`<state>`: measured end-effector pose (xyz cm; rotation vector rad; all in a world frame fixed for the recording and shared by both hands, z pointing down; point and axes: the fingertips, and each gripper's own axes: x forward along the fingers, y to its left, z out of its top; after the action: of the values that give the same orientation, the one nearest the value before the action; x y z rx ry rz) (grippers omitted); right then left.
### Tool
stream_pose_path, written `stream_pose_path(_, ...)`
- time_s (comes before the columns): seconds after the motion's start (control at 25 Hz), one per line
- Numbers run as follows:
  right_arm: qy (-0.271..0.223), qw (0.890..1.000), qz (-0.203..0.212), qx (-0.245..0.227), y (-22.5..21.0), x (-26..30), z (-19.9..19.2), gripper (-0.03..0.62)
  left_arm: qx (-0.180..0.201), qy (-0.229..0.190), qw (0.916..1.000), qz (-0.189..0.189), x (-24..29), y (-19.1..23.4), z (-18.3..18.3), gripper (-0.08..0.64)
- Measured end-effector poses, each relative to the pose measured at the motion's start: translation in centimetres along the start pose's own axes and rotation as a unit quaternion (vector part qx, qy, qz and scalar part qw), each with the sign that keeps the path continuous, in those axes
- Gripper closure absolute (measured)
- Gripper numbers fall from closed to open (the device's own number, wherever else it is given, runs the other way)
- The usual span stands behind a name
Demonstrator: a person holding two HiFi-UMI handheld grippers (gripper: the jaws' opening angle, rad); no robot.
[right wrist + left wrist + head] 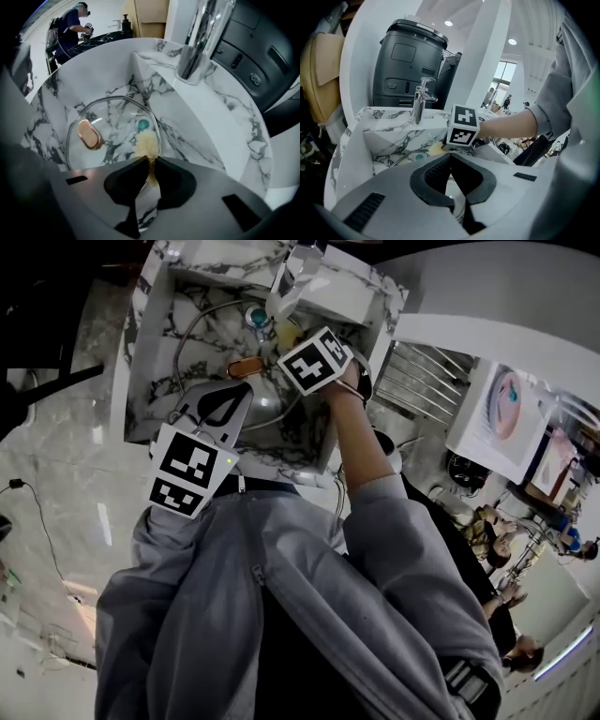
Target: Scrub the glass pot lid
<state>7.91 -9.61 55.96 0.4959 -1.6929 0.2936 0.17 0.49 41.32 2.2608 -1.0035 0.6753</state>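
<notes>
The glass pot lid [112,117] with its copper knob [89,134] lies tilted in the marble sink [211,126]. In the head view the knob [246,365] shows beside the lid's shiny rim [267,407]. My right gripper [150,161] points steeply down, shut on a yellowish scrubber [146,143] that rests at the lid's right edge, near the teal drain [143,124]. Its marker cube [314,359] hides its jaws in the head view. My left gripper [451,164] is shut at the lid's near edge; a strip of the rim [458,206] shows between its jaws.
A chrome faucet [201,37] stands on the sink's back ledge. A dark grey appliance [408,61] rises behind the sink. A wire rack [422,381] sits to the sink's right. People stand far off [70,23].
</notes>
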Motion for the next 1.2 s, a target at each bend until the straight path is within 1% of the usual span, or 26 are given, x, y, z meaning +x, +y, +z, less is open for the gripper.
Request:
stream_pose_path(0.12, 0.013, 1.000, -0.011, 0.010, -1.5, 1.9, 0.2, 0.535, -0.001, 0.001, 1.0000, -0.001, 0.1, 0.6, 0.2, 0.546)
stream_pose_path(0.28, 0.031, 0.999, -0.021, -0.001, -2.1, 3.7, -0.1, 0.535, -0.004, 0.004, 1.0000, 0.002, 0.2, 1.5, 0.1, 0.546)
stream_pose_path(0.44, 0.055, 0.998, -0.018, -0.021, -1.4, 3.9, -0.9, 0.535, -0.006, 0.003, 1.0000, 0.003, 0.3, 1.5, 0.0, 0.546)
stream_pose_path(0.56, 0.083, 0.995, -0.012, -0.044, -0.2, 3.5, -2.1, 0.535, -0.002, 0.000, 1.0000, -0.002, 0.5, 1.0, 0.4, 0.546)
stream_pose_path(0.68, 0.111, 0.991, 0.006, -0.070, 1.4, 2.9, -3.4, 0.535, 0.003, -0.003, 1.0000, -0.004, 0.5, 0.4, 0.6, 0.546)
stream_pose_path(0.8, 0.129, 0.987, 0.029, -0.088, 3.2, 2.3, -4.5, 0.535, 0.005, -0.005, 1.0000, -0.003, 0.3, -0.1, 0.4, 0.546)
stream_pose_path(1.04, 0.132, 0.983, 0.067, -0.107, 7.9, 0.8, -6.5, 0.535, 0.003, 0.004, 0.9999, 0.009, -0.1, -0.7, -1.1, 0.546)
stream_pose_path(1.2, 0.132, 0.979, 0.100, -0.122, 11.7, 0.5, -7.9, 0.535, -0.003, 0.001, 0.9998, 0.017, -0.7, -0.7, -1.8, 0.546)
